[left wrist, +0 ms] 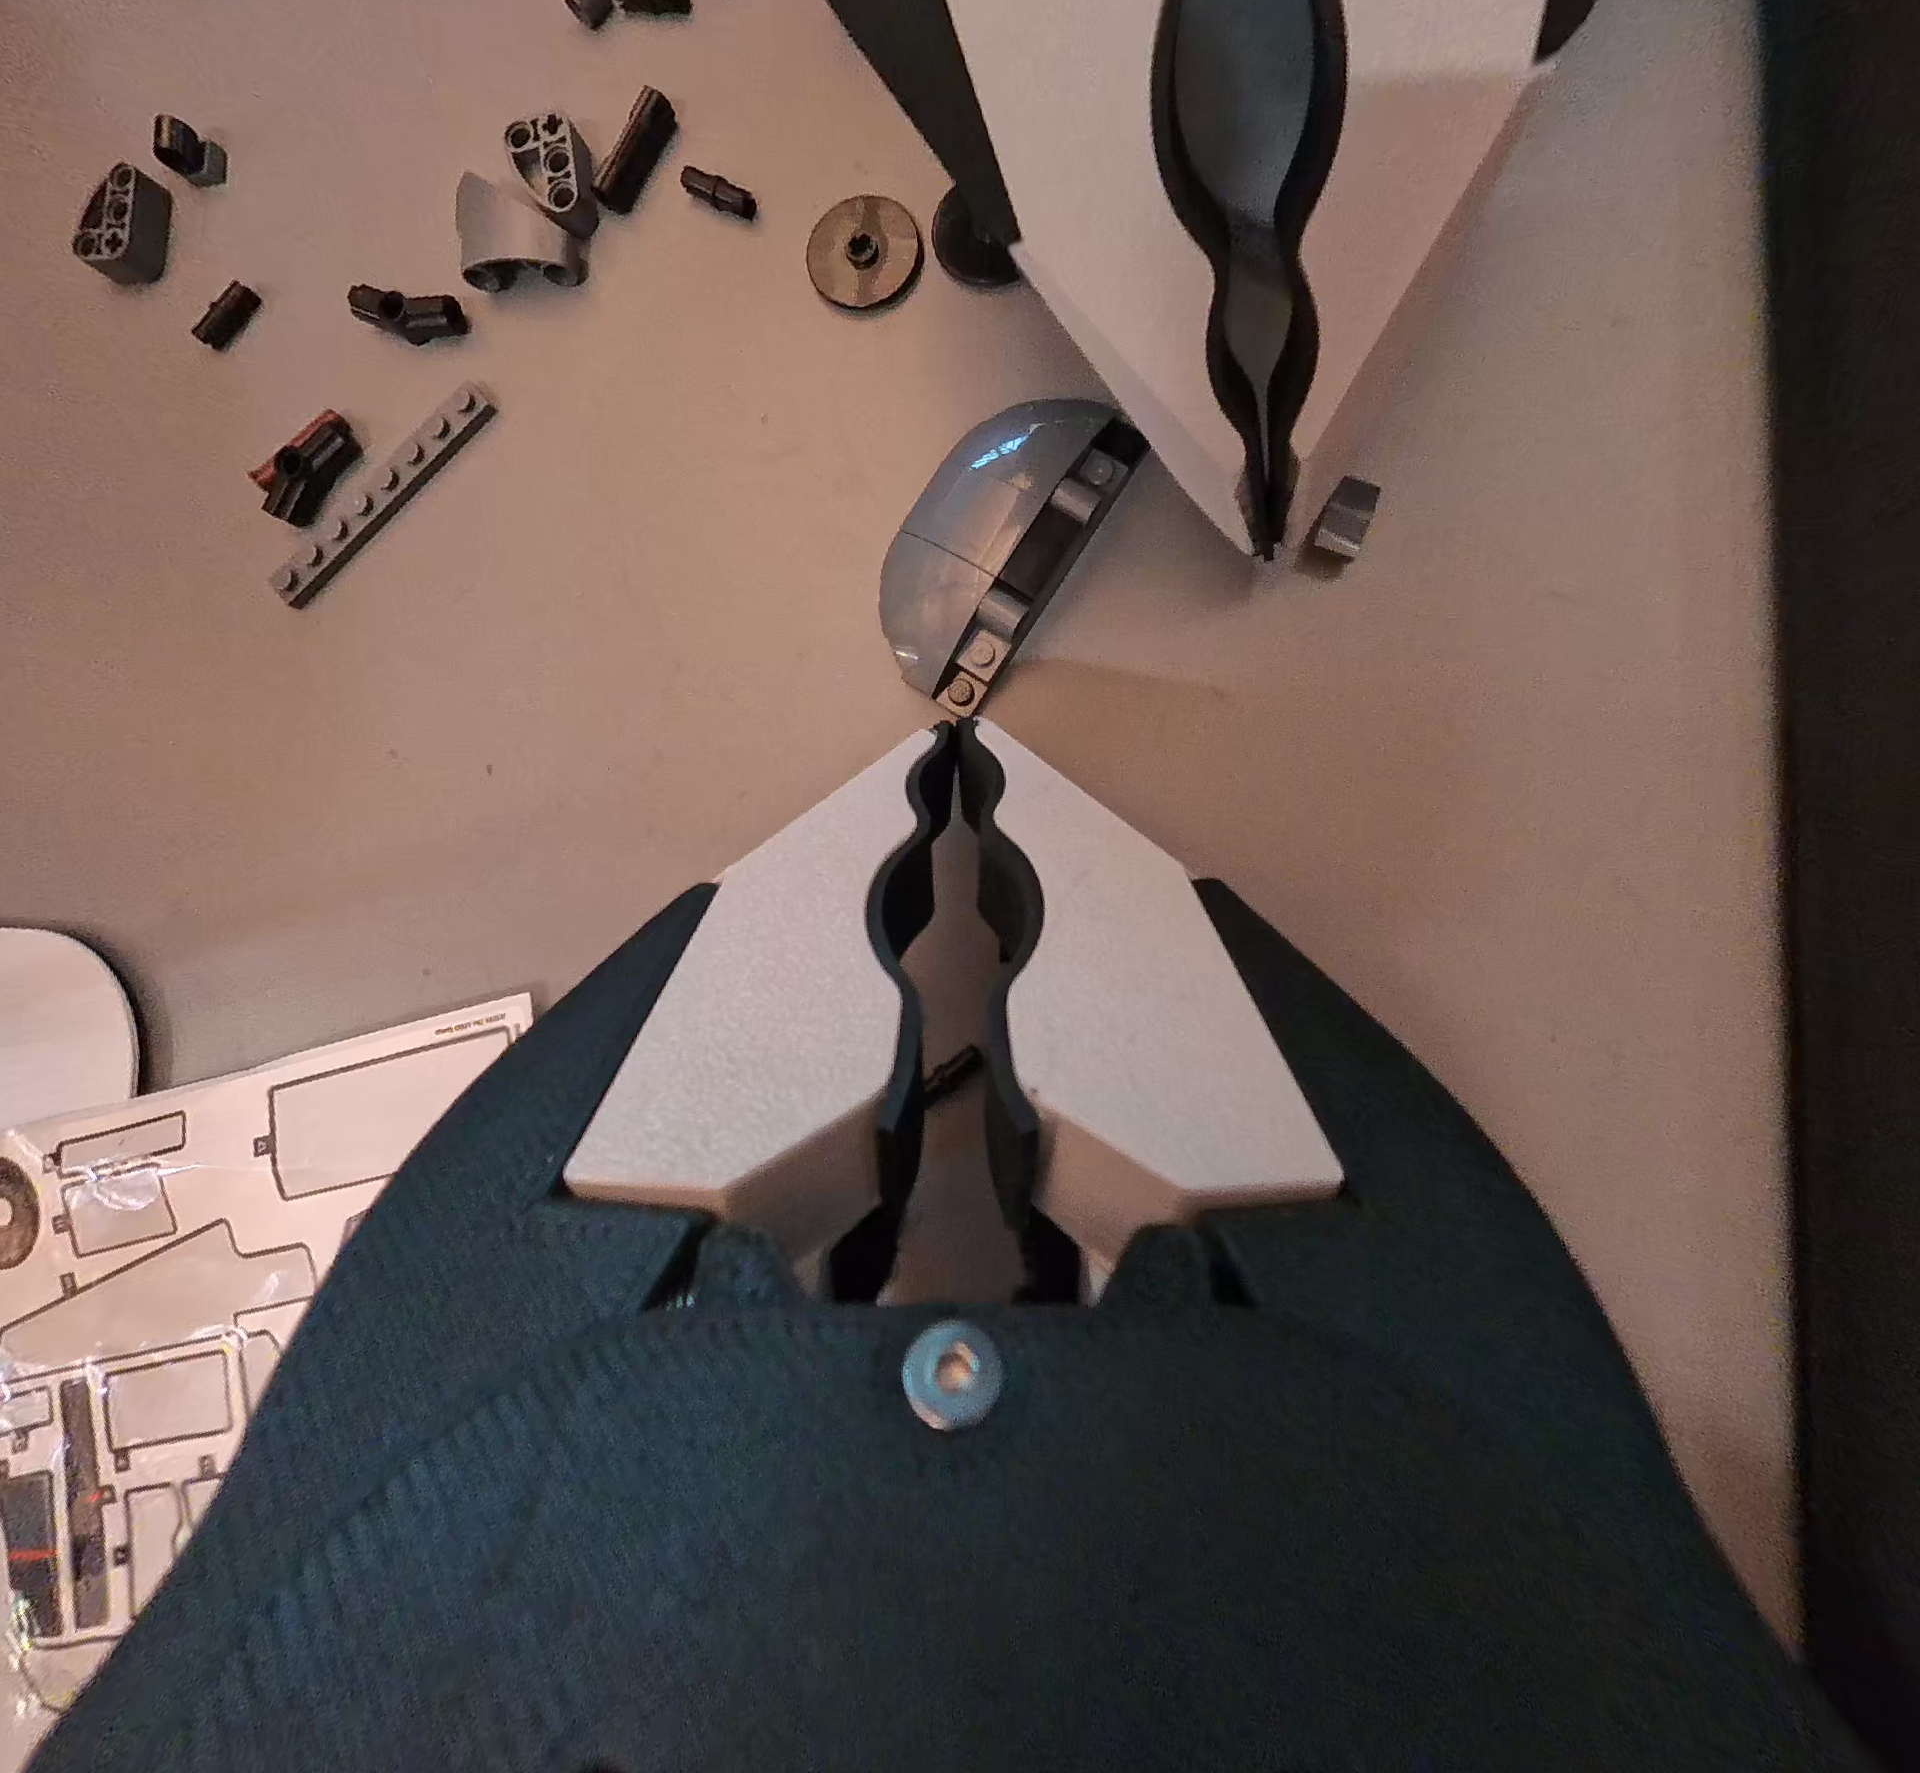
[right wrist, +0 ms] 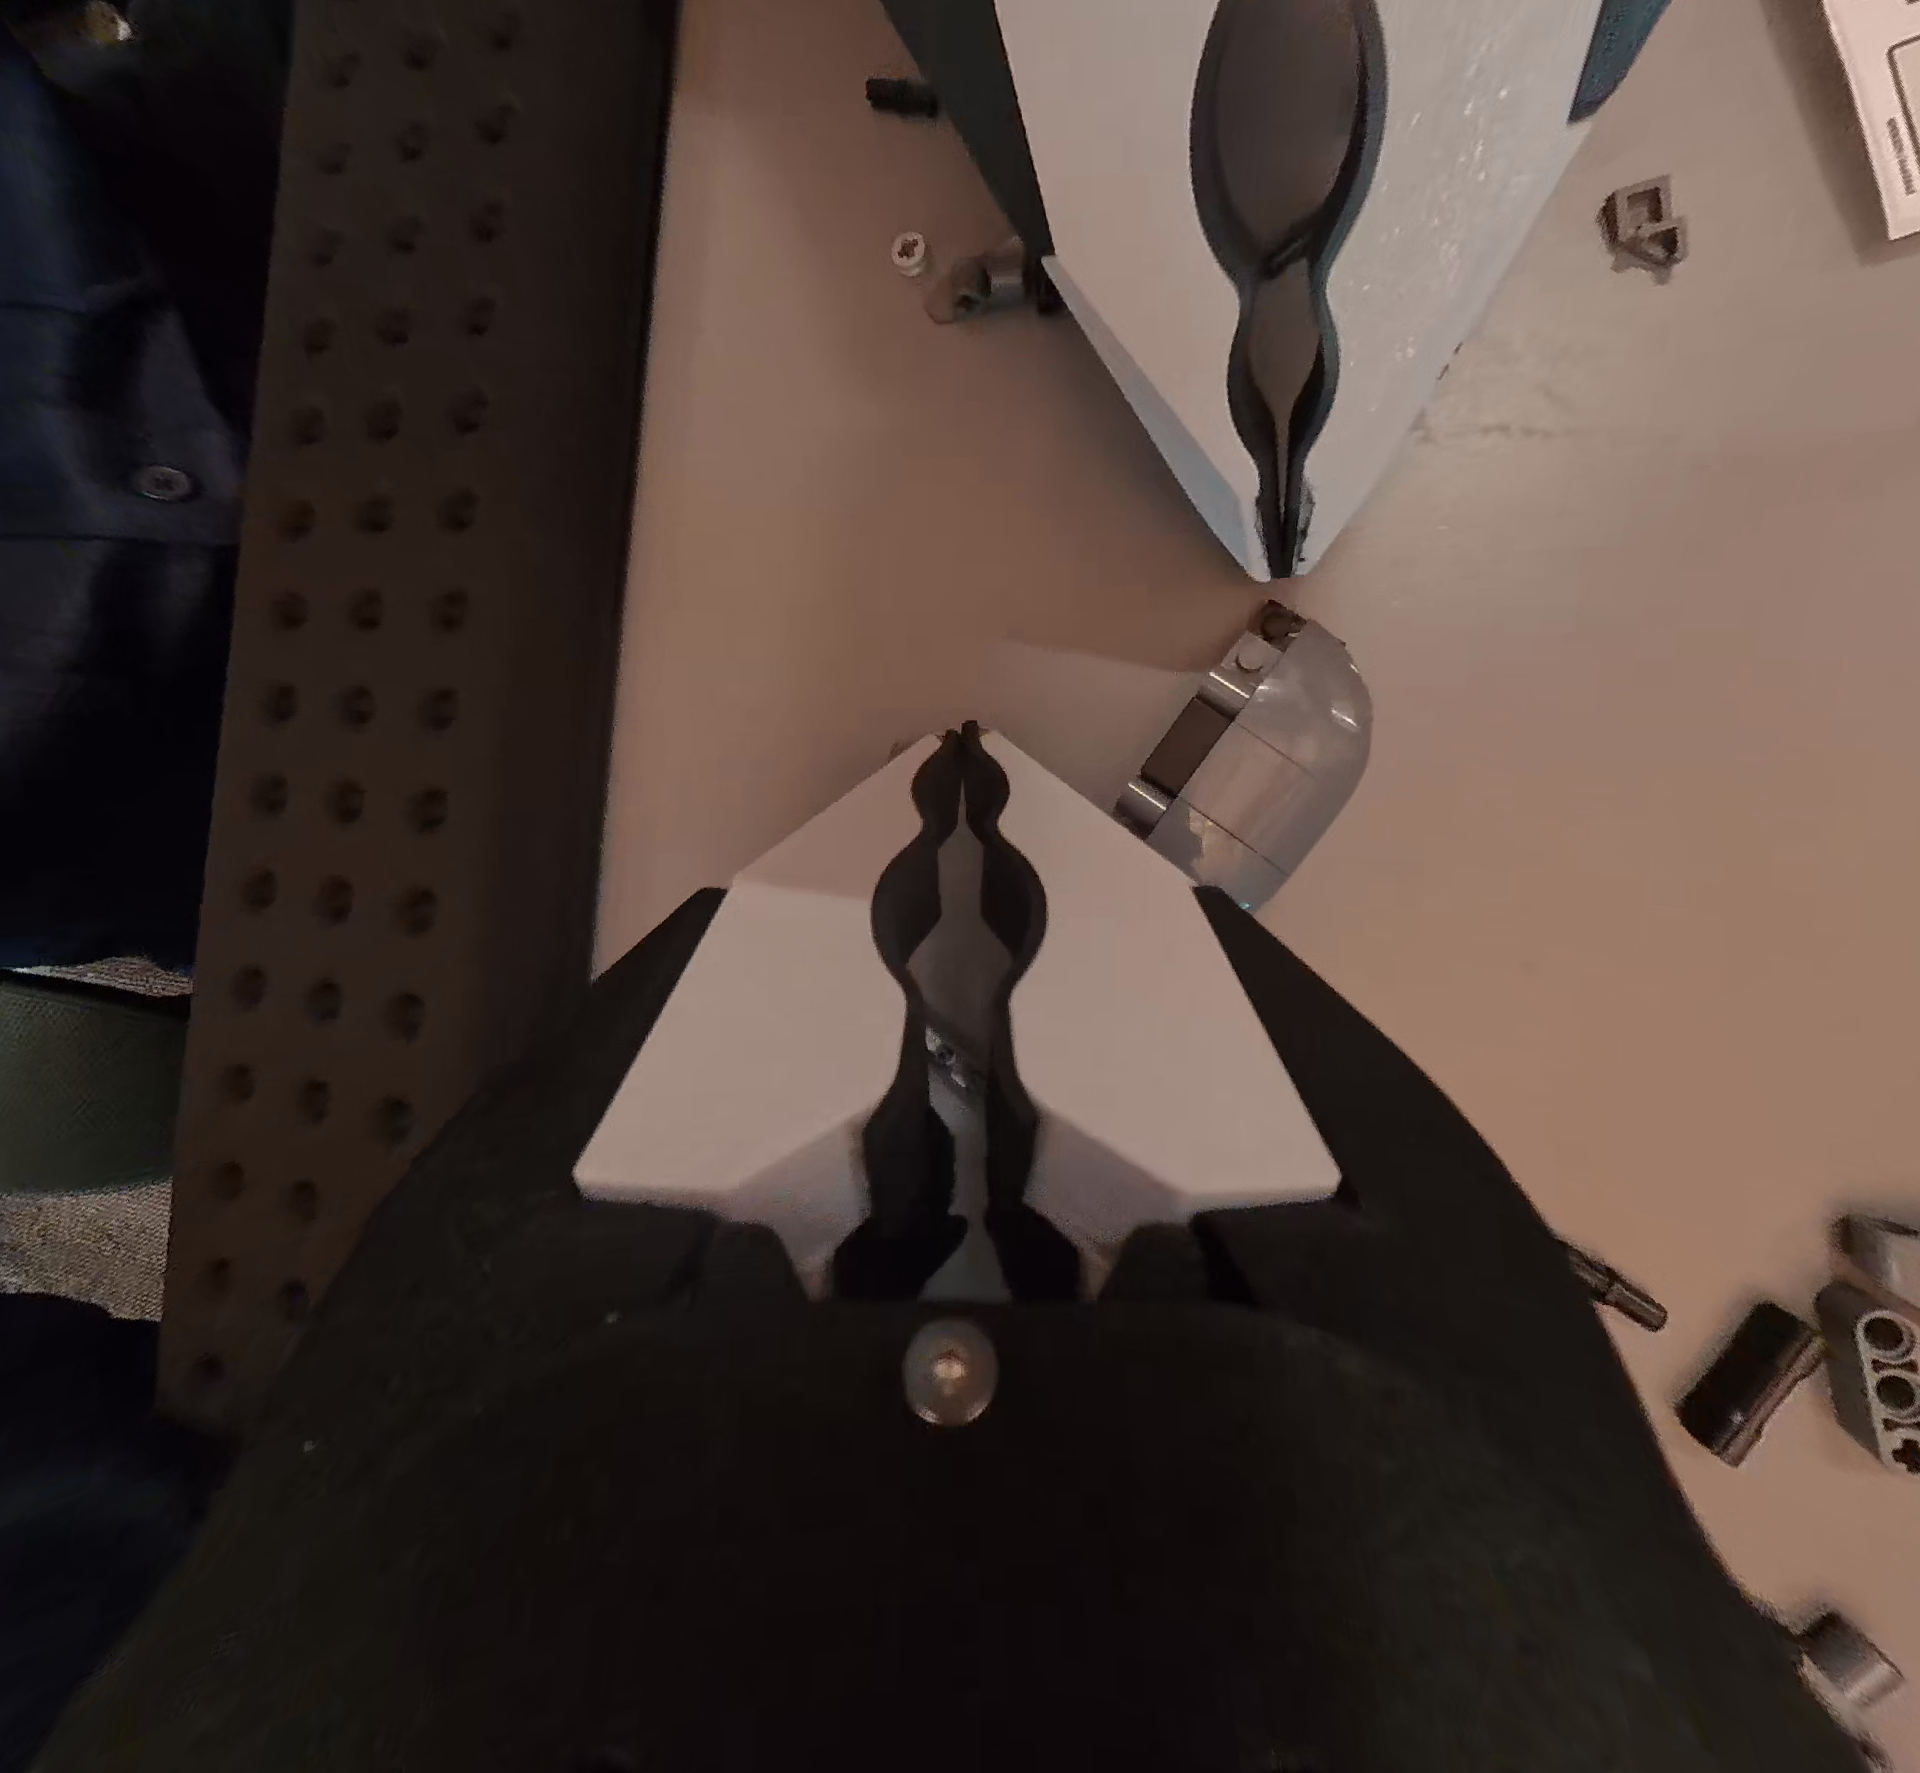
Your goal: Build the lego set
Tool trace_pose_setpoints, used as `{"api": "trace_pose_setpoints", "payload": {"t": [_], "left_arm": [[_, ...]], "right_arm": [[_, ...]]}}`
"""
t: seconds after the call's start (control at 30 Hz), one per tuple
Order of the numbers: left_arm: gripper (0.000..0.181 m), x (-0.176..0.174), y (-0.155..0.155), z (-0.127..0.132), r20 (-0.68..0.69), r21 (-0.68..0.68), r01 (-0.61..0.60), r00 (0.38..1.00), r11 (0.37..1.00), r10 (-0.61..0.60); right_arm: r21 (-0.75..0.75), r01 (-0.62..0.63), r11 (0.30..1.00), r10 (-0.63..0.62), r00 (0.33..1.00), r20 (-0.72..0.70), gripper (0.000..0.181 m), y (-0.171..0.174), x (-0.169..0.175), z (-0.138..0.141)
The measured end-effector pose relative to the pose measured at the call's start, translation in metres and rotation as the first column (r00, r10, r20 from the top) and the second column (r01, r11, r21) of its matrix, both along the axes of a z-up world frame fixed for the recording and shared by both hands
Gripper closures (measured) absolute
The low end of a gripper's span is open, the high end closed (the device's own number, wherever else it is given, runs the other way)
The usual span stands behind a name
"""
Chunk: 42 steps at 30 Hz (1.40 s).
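A grey domed Lego assembly (left wrist: 961,528) with a dark studded strip along its flat side lies on the beige table (left wrist: 623,788). My left gripper (left wrist: 956,731) is shut, its tips right at the assembly's near end stud, with nothing showing between them. My right gripper (left wrist: 1268,544) reaches in from the top, shut, beside the assembly's far end. A small grey piece (left wrist: 1343,518) lies just next to its tips. In the right wrist view the right gripper (right wrist: 961,736) is shut over bare table, left of the assembly (right wrist: 1273,767). The left gripper (right wrist: 1288,565) there points at the end stud.
Loose dark and grey pieces lie at the upper left, among them a long grey plate (left wrist: 384,497) and a round disc (left wrist: 864,251). A sticker sheet (left wrist: 208,1204) lies at the lower left. A dark perforated strip (right wrist: 395,580) runs along the table's edge. Across from one pair of fingers to the other is roughly 6 cm. Left tips and right tips are each some 10 cm from the round disc (left wrist: 864,251).
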<state>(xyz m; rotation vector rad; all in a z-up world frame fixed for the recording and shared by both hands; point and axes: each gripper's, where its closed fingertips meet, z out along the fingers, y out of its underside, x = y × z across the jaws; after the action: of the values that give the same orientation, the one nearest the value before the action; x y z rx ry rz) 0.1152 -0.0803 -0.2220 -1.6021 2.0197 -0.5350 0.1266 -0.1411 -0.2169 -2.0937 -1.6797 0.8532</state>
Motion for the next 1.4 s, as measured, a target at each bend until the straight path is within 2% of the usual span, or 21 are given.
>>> {"api": "trace_pose_setpoints", "payload": {"t": [0.07, 0.17, 0.3, 0.43, 0.6, 0.77, 0.97, 1.07, 1.23, 1.4], "left_arm": [[0.181, 0.002, -0.001, 0.001, 0.011, 0.009, 0.008, 1.0, 1.0, -0.008], [0.179, 0.007, 0.003, 0.007, 0.046, 0.027, -0.001, 0.999, 1.0, -0.001], [0.177, 0.014, 0.009, 0.012, 0.089, 0.049, 0.0, 0.996, 0.999, -0.004], [0.176, 0.022, 0.011, 0.014, 0.112, 0.07, 0.004, 0.994, 0.998, -0.012], [0.176, 0.035, 0.008, 0.013, 0.109, 0.052, 0.033, 0.993, 0.998, -0.038], [0.177, 0.04, 0.004, 0.008, 0.088, 0.065, 0.05, 0.995, 0.997, -0.056], [0.177, 0.042, 0.004, 0.004, 0.067, 0.07, 0.043, 0.997, 0.997, -0.047], [0.177, 0.04, 0.004, -0.004, 0.02, 0.089, 0.035, 0.999, 0.995, -0.037], [0.175, 0.04, 0.001, -0.002, 0.014, 0.112, 0.026, 1.0, 0.993, -0.027], [0.166, 0.034, -0.012, 0.015, 0.072, -0.02, 0.048, 0.996, 0.999, -0.047]], "right_arm": [[-0.011, 0.008, 1.0, -0.008, 1.0, -0.009, 0.181, 0.0, 0.002, 0.002], [-0.029, 0.027, 0.999, -0.027, 0.999, 0.023, 0.165, -0.003, 0.01, 0.0], [-0.006, 0.035, 0.999, -0.034, 0.997, 0.074, 0.157, -0.011, 0.013, -0.004], [0.02, 0.043, 0.999, -0.044, 0.995, 0.092, 0.16, -0.02, 0.01, -0.007], [0.056, 0.061, 0.997, -0.066, 0.994, 0.091, 0.174, -0.016, 0.004, -0.01], [0.081, 0.096, 0.992, -0.103, 0.991, 0.084, 0.175, -0.008, 0.011, -0.008], [0.109, 0.237, 0.965, -0.242, 0.97, 0.035, 0.175, 0.011, 0.028, 0.003], [0.12, 0.263, 0.957, -0.273, 0.959, 0.073, 0.175, 0.016, 0.033, -0.004], [0.13, 0.277, 0.952, -0.286, 0.957, 0.053, 0.175, 0.019, 0.033, -0.002], [0.138, 0.273, 0.952, -0.279, 0.96, 0.031, 0.175, 0.021, 0.031, 0.001]]}}
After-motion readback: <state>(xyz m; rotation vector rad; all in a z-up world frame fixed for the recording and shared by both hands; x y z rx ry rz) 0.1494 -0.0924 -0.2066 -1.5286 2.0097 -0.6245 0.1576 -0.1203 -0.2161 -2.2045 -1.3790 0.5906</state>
